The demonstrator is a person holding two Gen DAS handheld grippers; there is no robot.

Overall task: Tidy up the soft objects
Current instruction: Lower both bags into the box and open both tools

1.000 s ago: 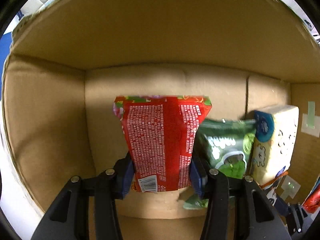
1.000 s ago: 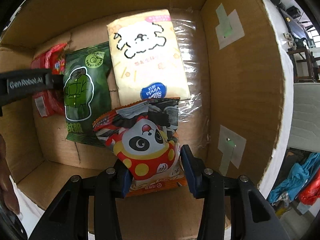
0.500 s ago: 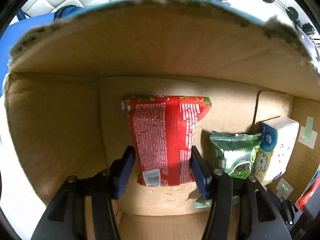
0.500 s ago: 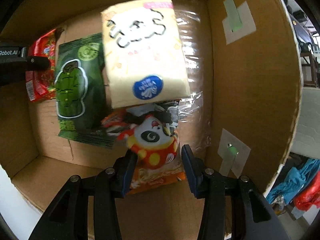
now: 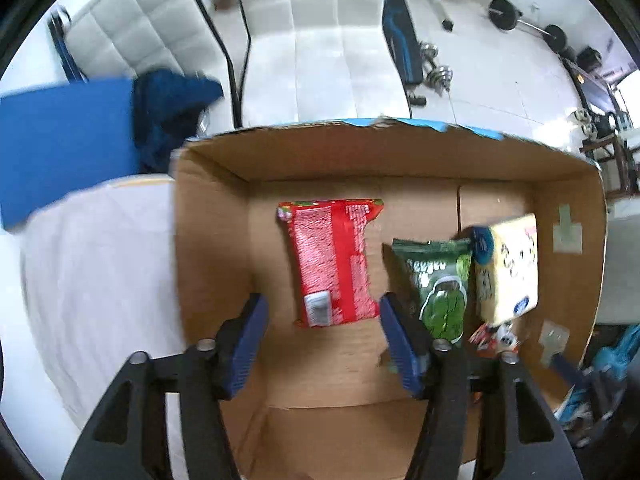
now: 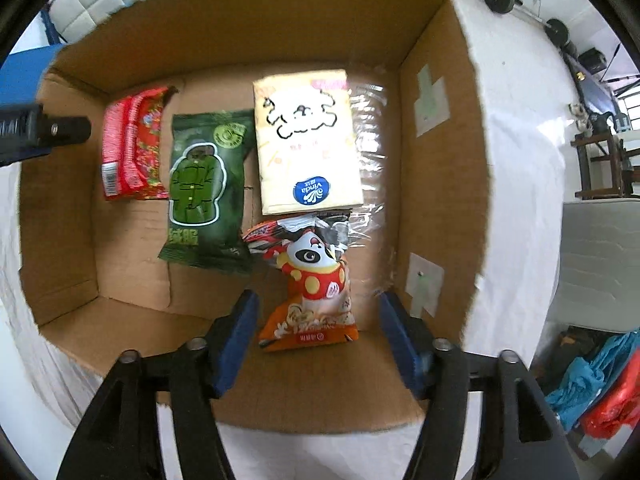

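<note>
Cardboard box (image 6: 440,184) fills mid-frame, holding my crinkly red packet (image 5: 334,262), glossy green bag (image 6: 206,184), soft tissue pack (image 6: 308,140) and panda pouch (image 6: 316,280), half hidden at lower right in the blurred left view, while my left gripper (image 5: 322,348) and right gripper (image 6: 318,340) gape wide, empty.

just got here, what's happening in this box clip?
A person with tongs in each hand is packing soft packets into an open cardboard box. Both the left tongs and the right tongs are open and hold nothing. On the box floor lie a red printed snack bag, a green snack pouch, a pale yellow tissue pack and a panda-print snack bag, whose top lies against the tissue pack's near edge.
</note>
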